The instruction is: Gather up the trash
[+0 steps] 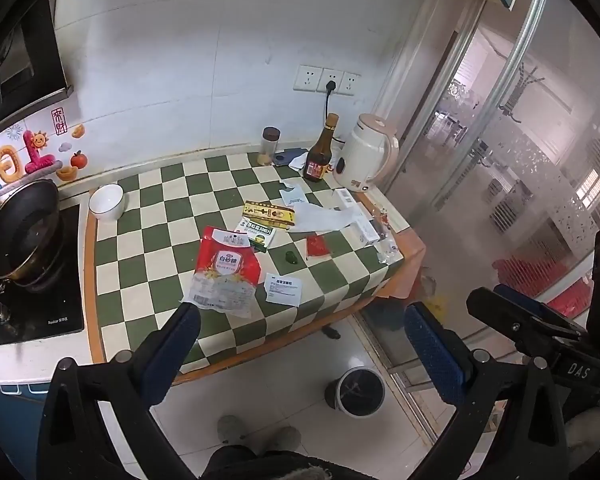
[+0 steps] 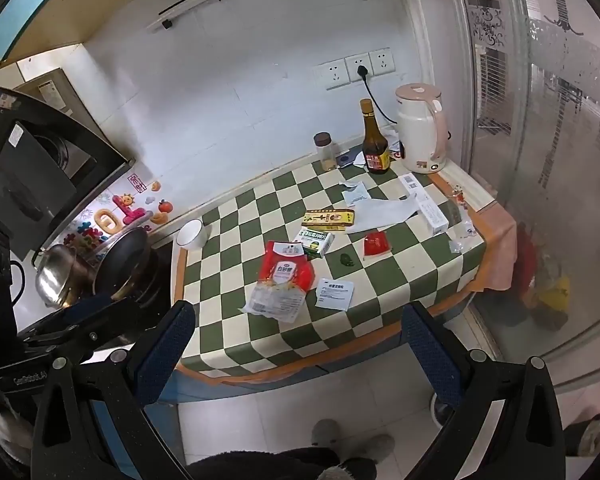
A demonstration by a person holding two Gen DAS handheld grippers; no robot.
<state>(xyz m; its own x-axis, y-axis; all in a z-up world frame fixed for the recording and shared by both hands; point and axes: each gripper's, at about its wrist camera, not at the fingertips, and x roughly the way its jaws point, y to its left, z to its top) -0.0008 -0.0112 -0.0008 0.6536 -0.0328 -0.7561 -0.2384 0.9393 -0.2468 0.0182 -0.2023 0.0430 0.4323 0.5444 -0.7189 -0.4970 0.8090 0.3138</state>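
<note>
Both the left gripper (image 1: pixel 300 320) and right gripper (image 2: pixel 298 320) hung with jaws apart and empty, poised short of the table (image 1: pixel 156 312); wrappers (the red bag (image 1: pixel 224 268) nearest) lay scattered there, the bin (image 1: pixel 356 392) waiting below its edge.

Trash lies scattered on the green-and-white checkered bench (image 1: pixel 148 216). A red-and-clear sugar bag (image 1: pixel 225 272) lies flat near the front edge, a white sachet (image 1: pixel 284 289) just beside it. Behind them lie a green-and-white medicine box (image 1: pixel 258 235), a yellow box (image 1: pixel 269 213), a red packet (image 1: pixel 317 246), a small green scrap (image 1: pixel 291 257) and crumpled white paper (image 1: pixel 320 218). A round bin (image 1: pixel 355 391) stands on the floor.
</note>
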